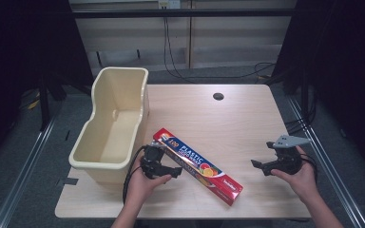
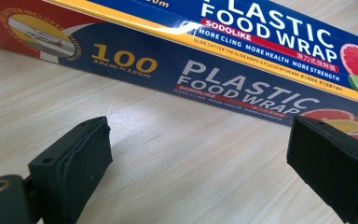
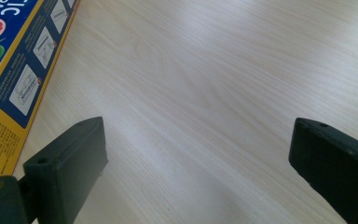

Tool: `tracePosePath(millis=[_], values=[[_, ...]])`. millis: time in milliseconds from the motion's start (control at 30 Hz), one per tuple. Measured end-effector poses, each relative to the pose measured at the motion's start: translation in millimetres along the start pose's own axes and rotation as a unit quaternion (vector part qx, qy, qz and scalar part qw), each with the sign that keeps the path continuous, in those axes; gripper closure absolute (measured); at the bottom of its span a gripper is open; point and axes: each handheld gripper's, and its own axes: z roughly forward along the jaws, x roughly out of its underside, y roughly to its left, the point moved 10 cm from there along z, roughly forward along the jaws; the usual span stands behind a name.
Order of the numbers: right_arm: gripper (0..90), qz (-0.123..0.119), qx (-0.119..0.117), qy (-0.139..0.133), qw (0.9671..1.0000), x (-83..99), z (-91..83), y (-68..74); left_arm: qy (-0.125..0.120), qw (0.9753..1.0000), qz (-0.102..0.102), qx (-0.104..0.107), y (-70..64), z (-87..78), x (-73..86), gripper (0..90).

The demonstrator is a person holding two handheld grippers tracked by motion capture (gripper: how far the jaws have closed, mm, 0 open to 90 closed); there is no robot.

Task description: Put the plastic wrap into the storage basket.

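Pale wooden table (image 1: 247,118) with a round grommet hole (image 1: 218,96); grey floor (image 1: 24,142); black curtains (image 1: 342,57); beige wall (image 1: 228,42)

From above, my table (image 1: 247,123) is evenly lit from overhead while the surroundings on both sides fall into near black. The tub (image 1: 111,126) throws a soft shadow on its inner walls. That picture is a little soft and grainy. Along my left gripper (image 2: 198,158) the box (image 2: 223,65) shows a glare streak on its top edge, print sharp, jaws blurred. Along my right gripper (image 3: 198,163) a pale sheen crosses the wood, and the jaws are soft.
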Motion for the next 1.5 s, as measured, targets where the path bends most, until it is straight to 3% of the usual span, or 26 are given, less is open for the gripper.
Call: tracePosePath(millis=[233, 500, 633, 900, 1000, 1033, 1100, 1167, 1367, 1400, 1500], values=[[4.3, -0.001, -0.002, -0.001, 1.0000, 0.5, -1.2, 0.2, 0.008, 0.9999, 0.007, -0.004, -3.8, 2.7, -0.8, 7.7], [4.4, 0.001, -0.002, -0.004, 1.0000, 0.0, -0.9, 0.1, 0.018, 0.9994, 0.018, -0.022, 0.0, 5.9, -1.7, 21.5], [4.6, 0.002, -0.007, -0.006, 1.0000, -0.8, 0.1, 2.2, 0.013, 0.9995, 0.012, -0.026, 1.5, 4.2, -4.3, 28.8], [4.9, 0.000, -0.008, -0.004, 1.0000, -1.0, 2.5, 5.0, 0.020, 0.9996, 0.002, -0.022, -0.7, 3.4, -5.4, 32.8], [4.9, 0.000, -0.009, -0.004, 1.0000, -1.2, 2.5, 5.5, 0.024, 0.9994, 0.007, -0.024, -2.8, 5.1, -7.7, 39.4], [4.9, -0.001, -0.011, -0.003, 0.9999, -0.9, 2.7, 6.1, 0.030, 0.9992, 0.008, -0.024, -2.2, 5.2, -7.6, 46.9], [4.9, -0.002, -0.012, -0.004, 0.9999, -1.0, 2.8, 6.3, 0.034, 0.9990, -0.001, -0.028, -1.6, 7.9, -9.3, 53.0], [4.9, 0.000, -0.008, -0.004, 1.0000, -1.1, 2.6, 5.6, 0.040, 0.9989, 0.001, -0.025, -1.0, 8.4, -9.1, 55.1], [4.9, -0.001, -0.007, -0.007, 1.0000, -2.1, 1.7, 5.0, 0.045, 0.9976, -0.001, -0.053, 8.5, 12.2, -13.6, 72.1], [4.9, -0.001, -0.008, -0.007, 0.9999, -2.1, 1.8, 5.4, 0.039, 0.9981, -0.007, -0.048, 8.7, 13.5, -15.7, 72.4], [4.7, -0.001, -0.012, -0.010, 0.9999, -3.0, 1.7, 7.0, 0.037, 0.9974, -0.008, -0.061, 11.5, 15.6, -18.3, 77.2]])
